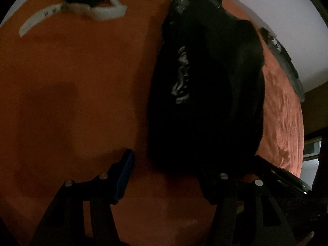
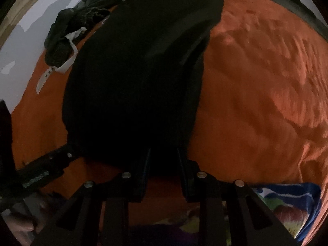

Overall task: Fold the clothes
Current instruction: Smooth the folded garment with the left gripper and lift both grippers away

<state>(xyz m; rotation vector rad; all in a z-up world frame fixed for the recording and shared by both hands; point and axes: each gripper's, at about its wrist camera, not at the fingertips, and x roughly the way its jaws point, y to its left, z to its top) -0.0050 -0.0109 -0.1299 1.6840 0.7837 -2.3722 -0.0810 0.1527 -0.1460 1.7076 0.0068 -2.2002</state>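
Jaws at black folded garment (image 2: 133, 82), faint print.

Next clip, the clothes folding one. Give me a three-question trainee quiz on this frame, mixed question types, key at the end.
1. True or false: the black garment lies on an orange bed cover.
2. Multiple choice: the left gripper is (a) wide open (b) shut on nothing (c) out of view.
3. Short answer: what lies at the far edge of the cover, beyond the black garment?

Key
1. True.
2. (a): its fingers stand far apart, the garment's near end between them.
3. A dark crumpled pile of clothes with a white strap trailing from it.

The right gripper has its fingers at the garment's near edge; whether they pinch it is unclear.
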